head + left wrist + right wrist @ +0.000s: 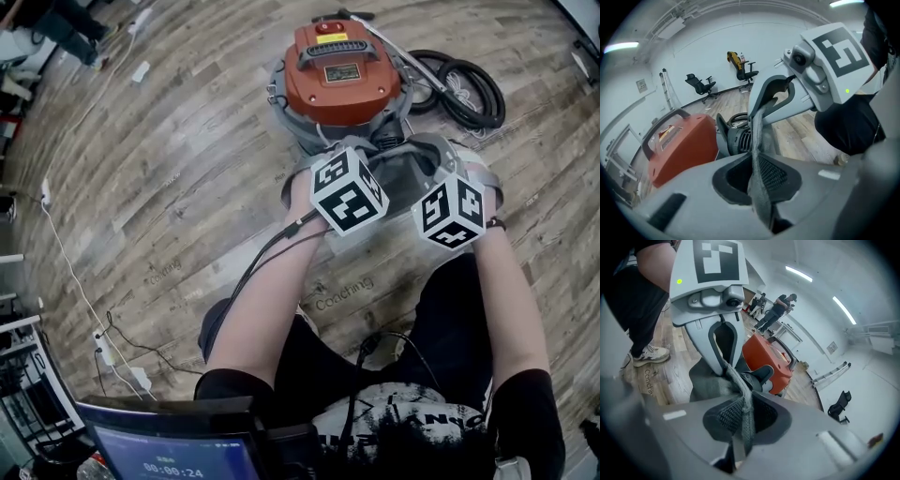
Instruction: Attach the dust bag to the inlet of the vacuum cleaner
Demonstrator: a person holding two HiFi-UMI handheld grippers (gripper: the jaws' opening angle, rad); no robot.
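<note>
Jointly, the left gripper (757, 161) and right gripper (740, 408) are pinching the dust bag (710, 383) in narrowed fingers (776, 174), spreading its rim just beside the vacuum cleaner (339, 75) for fitting.

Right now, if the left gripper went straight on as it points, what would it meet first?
The left gripper, shut on the grey fabric dust bag, would probably meet the black ribbed inlet of the red vacuum cleaner first. Depth is unclear; the right gripper is close above that line.
</note>
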